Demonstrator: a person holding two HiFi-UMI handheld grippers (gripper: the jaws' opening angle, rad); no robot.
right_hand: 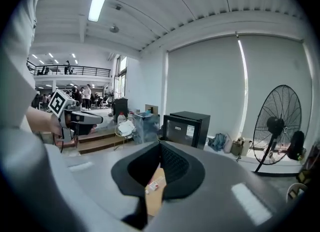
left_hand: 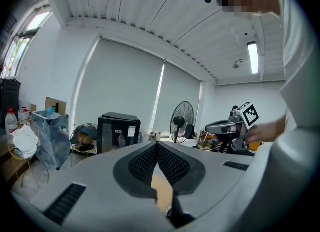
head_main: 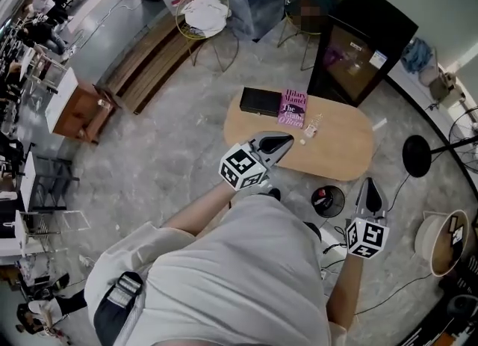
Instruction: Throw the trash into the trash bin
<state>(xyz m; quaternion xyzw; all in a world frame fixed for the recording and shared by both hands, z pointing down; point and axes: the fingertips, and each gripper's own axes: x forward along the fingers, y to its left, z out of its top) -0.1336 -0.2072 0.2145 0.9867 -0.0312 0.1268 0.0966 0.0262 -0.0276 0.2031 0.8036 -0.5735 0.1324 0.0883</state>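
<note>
Both claws are clenched with nothing in them. The left claw (head_main: 278, 143) shows its ribbed pads pressed together at the tip in its own view. The right claw (head_main: 371, 193) looks the same, with only the tan worktop (head_main: 343, 150) visible through the gap below its pads. Both point nearly level, around the worktop's near edge. I judge this an empty-handed approach rather than a reach.

The trash seems to be the small clear bottle (head_main: 312, 125) lying near the centre of the head view, just right of the pink book (head_main: 293, 107), which lies against a black box (head_main: 259, 101). A white scrap (head_main: 303, 141) sits just below the bottle. Nothing is picked up yet.

The likely bin is the wire basket (head_main: 203, 12) holding a white bag, toward the top of the frame and left of centre. It stands well apart from the worktop — so the trash will need carrying across the floor. The left claw is nearer the bottle and must open before it can take it.
</note>
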